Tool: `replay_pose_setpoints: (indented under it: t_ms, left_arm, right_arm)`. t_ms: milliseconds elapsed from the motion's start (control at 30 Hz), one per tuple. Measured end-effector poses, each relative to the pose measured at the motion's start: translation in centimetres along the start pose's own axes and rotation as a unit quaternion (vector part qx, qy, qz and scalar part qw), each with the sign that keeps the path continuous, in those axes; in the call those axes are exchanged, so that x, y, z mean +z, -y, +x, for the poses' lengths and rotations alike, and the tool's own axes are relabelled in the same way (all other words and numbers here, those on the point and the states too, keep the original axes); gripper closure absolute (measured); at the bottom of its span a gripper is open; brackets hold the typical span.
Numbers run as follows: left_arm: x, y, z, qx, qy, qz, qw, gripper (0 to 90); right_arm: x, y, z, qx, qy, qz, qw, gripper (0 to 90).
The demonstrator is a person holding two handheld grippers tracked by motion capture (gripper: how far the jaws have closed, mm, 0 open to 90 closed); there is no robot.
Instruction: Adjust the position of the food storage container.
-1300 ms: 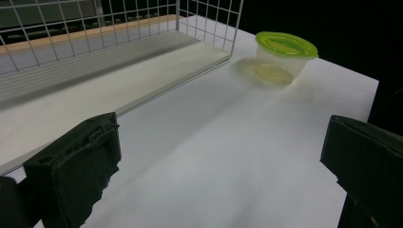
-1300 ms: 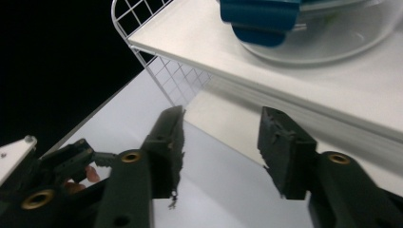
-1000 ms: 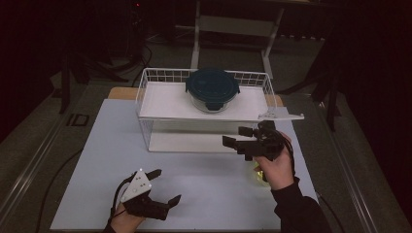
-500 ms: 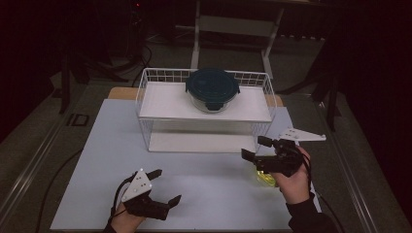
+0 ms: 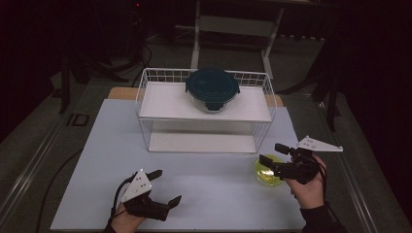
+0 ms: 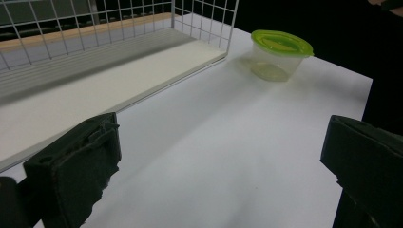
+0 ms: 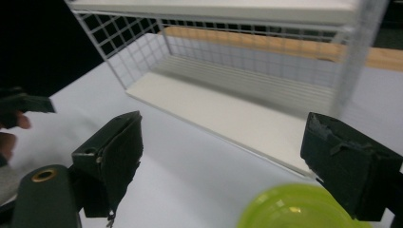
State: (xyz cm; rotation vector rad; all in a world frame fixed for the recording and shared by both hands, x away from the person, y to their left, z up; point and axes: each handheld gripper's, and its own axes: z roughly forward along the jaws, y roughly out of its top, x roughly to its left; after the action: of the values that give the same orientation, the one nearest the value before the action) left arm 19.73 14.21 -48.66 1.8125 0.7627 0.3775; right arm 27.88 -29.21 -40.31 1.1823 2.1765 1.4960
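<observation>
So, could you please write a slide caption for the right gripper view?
Open right gripper poised above the green-lidded container, facing the white wire shelf.

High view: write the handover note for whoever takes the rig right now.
Left claw: open, holding nothing, low over the mat's near left.
Right claw: open, just above the green-lidded tub, not gripping it.
The tub stands on the mat by the wire rack's front right corner.
Dark-lidded bowl sits on the rack's top shelf.
Done: bowl shelved.
Left: probably grasp the tub and shelve it.
</observation>
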Motion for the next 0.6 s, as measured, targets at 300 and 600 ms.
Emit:
replay_pose_setpoints:
  t_ms: [300,600]
  left_arm:
    - [0.0,0.0,-0.1,0.001,0.005,-0.003,1.0,0.0]
    - [0.0,0.0,-0.1,-0.001,0.008,-0.005,1.0,0.0]
  right_arm:
    - [-1.5,2.0,-2.9,0.016,0.04,0.0,0.9991,16.2]
    - [-2.3,4.4,-5.5,0.039,0.077,0.012,0.9962,20.2]
